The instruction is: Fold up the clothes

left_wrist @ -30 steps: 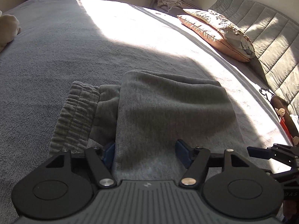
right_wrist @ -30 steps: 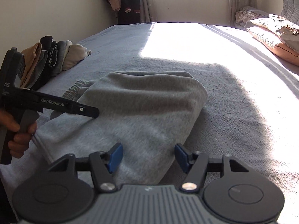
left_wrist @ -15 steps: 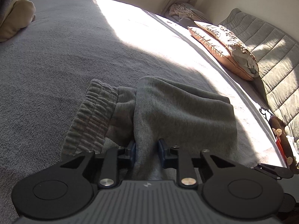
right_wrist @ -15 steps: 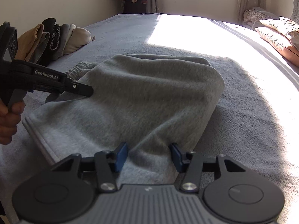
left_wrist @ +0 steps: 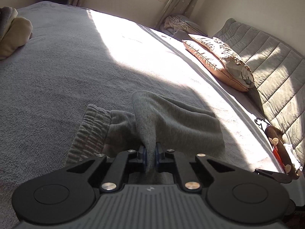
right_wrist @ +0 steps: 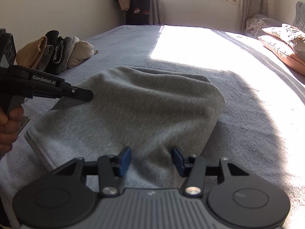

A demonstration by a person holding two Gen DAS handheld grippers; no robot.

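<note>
Left wrist view: the left gripper (left_wrist: 150,153) is clamped on a pinched ridge of the grey trousers (left_wrist: 177,120), the blue pads (left_wrist: 142,154) pressed against the fabric from both sides. The fabric is drawn up into a tented fold running away from the pads. The ribbed waistband (left_wrist: 89,129) is seen lying flat to the left of this fold. The trousers are located on the grey bed cover (left_wrist: 57,80), near its front edge.

In the right wrist view, the right gripper (right_wrist: 151,161) is held with its jaws apart; they have just been closing. The folded edge of the trousers lies between the pads without visible pressure. A row of folded clothes (right_wrist: 55,53) is stacked at the far left. Two pillows (left_wrist: 219,61) are positioned against the quilted headboard (left_wrist: 276,72).
</note>
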